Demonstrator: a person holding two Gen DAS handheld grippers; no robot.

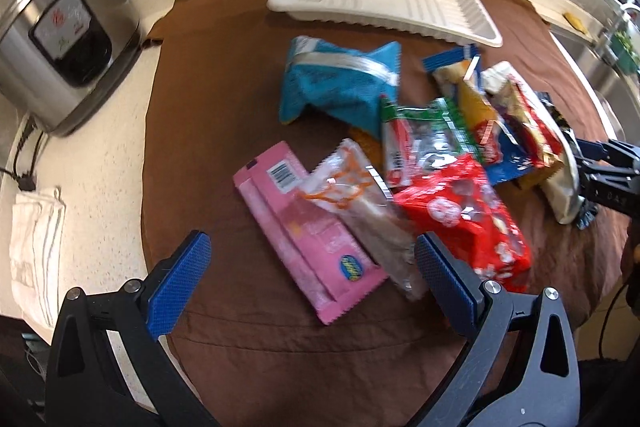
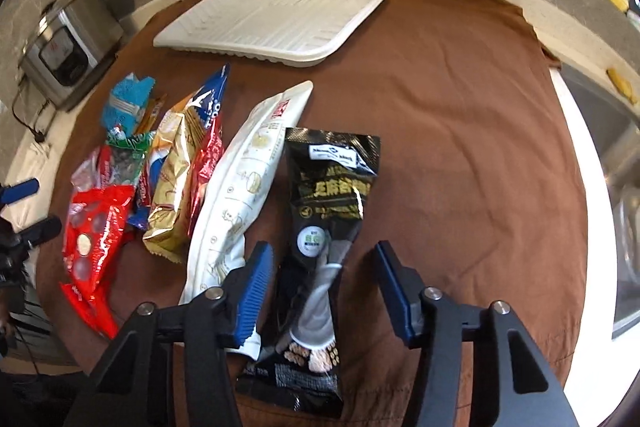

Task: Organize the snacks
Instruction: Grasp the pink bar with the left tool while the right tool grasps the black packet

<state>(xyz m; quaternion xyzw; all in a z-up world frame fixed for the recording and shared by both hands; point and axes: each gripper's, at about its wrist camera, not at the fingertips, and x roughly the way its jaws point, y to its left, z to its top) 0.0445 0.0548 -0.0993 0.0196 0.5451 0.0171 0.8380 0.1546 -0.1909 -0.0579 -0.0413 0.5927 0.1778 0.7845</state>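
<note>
Going left to right across the worktop [image 1: 100, 163]: the left hand-held gripper [image 1: 312, 267] hangs over the near end of the pile with its jaws wide, nothing between the pads. The pink packet [image 1: 304, 227] and the clear wrapper [image 1: 360, 211] lying across it sit right under that gap. Both look light and flat. The pink one seems fairly stiff, so I'd pinch it across its narrow width; the clear one is probably slick and crinkly.

Next over is the red bag [image 1: 464, 219], the puffy blue bag [image 1: 340, 83] and the mixed foil packets, all loose on the brown cloth [image 2: 460, 147]. They look like air-filled stuff, easy to crush.

On the right, the right hand-held gripper [image 2: 320, 291] is about half open, straddling the black pouch [image 2: 328, 195], which lies flat beside the long white bag [image 2: 240, 187]. The pads aren't pressing on it. It looks soft and glossy, so grab mid-body, not the slippery sealed end.

The white tray [image 2: 280, 19] waits empty at the back.
</note>
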